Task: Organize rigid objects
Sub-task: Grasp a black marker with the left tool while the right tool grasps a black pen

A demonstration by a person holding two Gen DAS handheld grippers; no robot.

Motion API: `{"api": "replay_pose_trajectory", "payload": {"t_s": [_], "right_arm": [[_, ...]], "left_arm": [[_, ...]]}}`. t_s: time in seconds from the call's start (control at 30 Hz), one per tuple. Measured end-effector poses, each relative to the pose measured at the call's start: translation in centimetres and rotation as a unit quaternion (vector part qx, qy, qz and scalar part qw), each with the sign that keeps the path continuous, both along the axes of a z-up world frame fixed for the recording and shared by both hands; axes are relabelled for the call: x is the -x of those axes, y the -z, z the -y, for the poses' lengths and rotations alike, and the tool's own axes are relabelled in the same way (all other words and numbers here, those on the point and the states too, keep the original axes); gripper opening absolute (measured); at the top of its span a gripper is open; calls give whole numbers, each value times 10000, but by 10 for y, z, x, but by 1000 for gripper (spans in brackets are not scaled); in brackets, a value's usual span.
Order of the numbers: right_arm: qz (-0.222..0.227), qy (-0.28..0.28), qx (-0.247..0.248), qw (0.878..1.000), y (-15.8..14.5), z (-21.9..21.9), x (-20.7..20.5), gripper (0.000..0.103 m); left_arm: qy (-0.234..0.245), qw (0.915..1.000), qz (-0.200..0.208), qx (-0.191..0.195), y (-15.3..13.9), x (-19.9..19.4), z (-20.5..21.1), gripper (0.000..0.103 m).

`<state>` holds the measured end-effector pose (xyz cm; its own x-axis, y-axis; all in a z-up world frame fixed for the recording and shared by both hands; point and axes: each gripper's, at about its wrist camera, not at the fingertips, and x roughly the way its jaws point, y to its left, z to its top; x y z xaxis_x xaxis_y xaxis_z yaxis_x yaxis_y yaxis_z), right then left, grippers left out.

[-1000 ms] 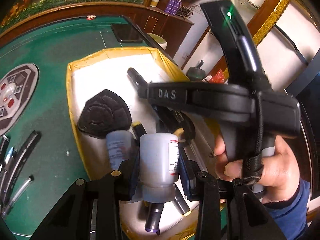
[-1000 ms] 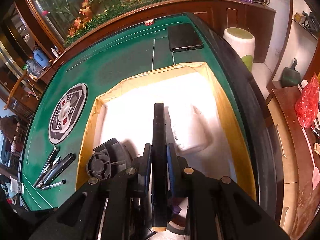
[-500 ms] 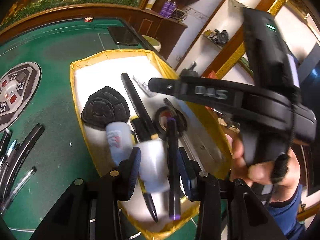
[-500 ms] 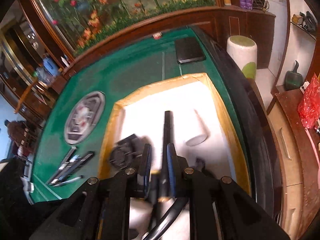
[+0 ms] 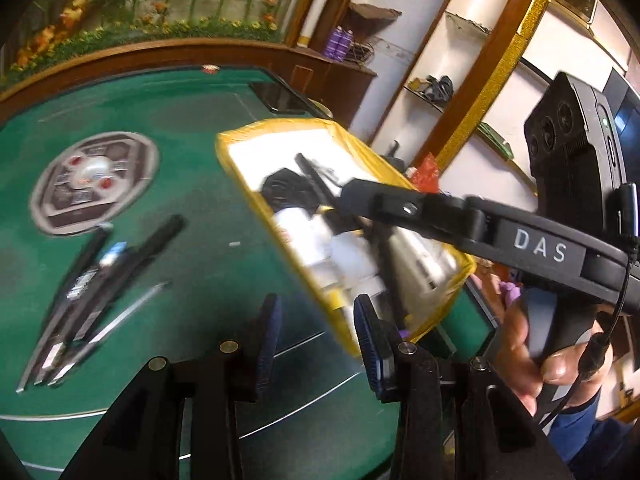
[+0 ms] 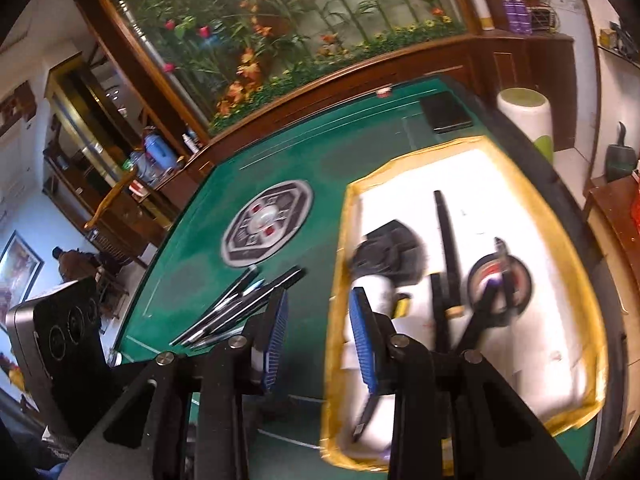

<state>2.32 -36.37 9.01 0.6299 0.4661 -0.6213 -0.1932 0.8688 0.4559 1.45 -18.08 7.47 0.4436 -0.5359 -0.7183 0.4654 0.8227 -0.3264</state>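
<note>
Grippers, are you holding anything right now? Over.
Left gripper open, empty. Right gripper jaws opening, empty. Pens wait on felt beside tray.

The only readable text is "DAS", in white capitals on the black arm of the right tool [image 5: 540, 250], seen from the left wrist. Labels on the bottles [image 5: 344, 256] in the tray [image 5: 280, 128] are too blurred to read.

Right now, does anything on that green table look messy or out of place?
Mostly the tray: bottles, a long black stick and a round tape roll lie jumbled across each other. A loose bunch of pens lies outside on the felt.
</note>
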Motion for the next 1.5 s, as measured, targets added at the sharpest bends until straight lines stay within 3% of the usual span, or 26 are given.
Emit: {"api": "replay_pose_trajectory", "payload": {"t_s": [0.1,0.2,0.3,0.4,0.53,0.67,0.9,1.03,1.17,1.3,1.5], "right_arm": [[-14,-282,40,9996,2,-22,7,31],[-23,-603,130,9981,5,-45,15,31],[-44,-796,225,9966,11,-62,18,31],[-165,-872,169,9959,21,-68,18,31],[-293,-914,186,9952,30,-71,21,31],[-312,-957,262,9946,32,-73,25,31],[-370,-942,284,9945,34,-73,24,31],[-408,-1012,308,9936,35,-80,23,31],[-542,-1019,308,9928,41,-87,13,31],[-694,-1085,370,9910,49,-102,1,31],[-902,-1082,465,9889,60,-125,-18,31]], "left_arm": [[-229,9997,54,-19,-1,1,-31,39],[-635,9974,190,-270,-2,-4,-73,39],[-909,9947,34,-489,3,-26,-108,53],[-1107,9902,-67,-847,13,-51,-128,53],[-1129,9867,-275,-1134,32,-82,-130,53],[-1129,9857,-490,-1150,47,-104,-128,53],[-1007,9875,-377,-1154,50,-121,-115,53],[-1170,9841,-477,-1247,59,-122,-128,42],[-1266,9837,-459,-1193,61,-110,-142,40],[-1562,9770,-344,-1412,61,-94,-154,30],[-2156,9715,-386,-911,63,-87,-192,20]]}}
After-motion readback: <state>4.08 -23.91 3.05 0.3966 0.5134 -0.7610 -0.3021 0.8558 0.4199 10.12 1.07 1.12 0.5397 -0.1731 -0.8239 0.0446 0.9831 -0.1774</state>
